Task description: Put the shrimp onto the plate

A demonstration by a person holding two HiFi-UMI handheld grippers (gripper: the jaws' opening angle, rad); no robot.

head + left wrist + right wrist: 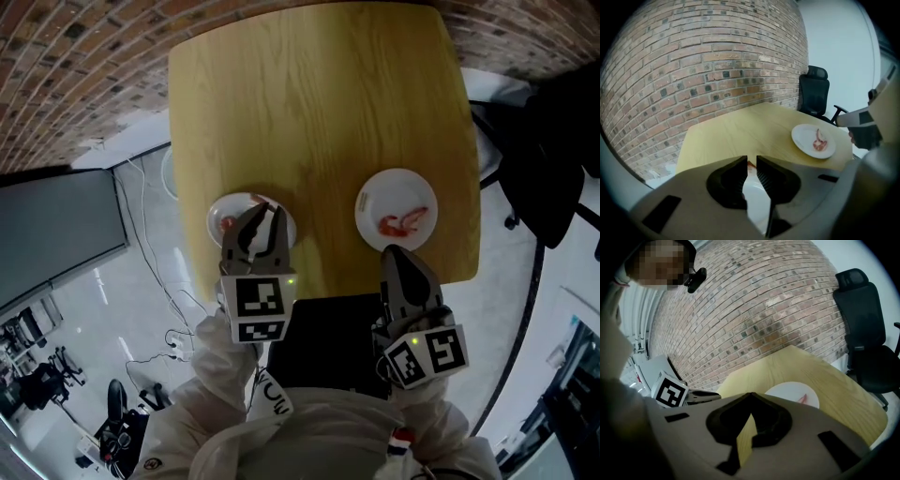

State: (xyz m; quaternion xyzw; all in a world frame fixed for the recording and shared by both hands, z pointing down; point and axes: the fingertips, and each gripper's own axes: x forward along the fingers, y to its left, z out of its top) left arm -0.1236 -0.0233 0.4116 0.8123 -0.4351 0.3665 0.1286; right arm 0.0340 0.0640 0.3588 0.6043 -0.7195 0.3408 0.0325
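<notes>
Wooden table [319,112] holds a left plate [239,202] and a right plate [380,192] at its near edge. Our left tongs [265,206], over the left plate, stand narrow with a red shrimp [751,164] at their tips; pinched or not, we cannot tell. Our right tongs [396,253] are closed, empty. Only the head view shows a second shrimp [228,223] beside the left tips

From here my left gripper [265,210] covers much of the left plate [216,208], so only a red scrap of shrimp [751,164] shows at its tips, too small to tell whether it's pinched.
</notes>
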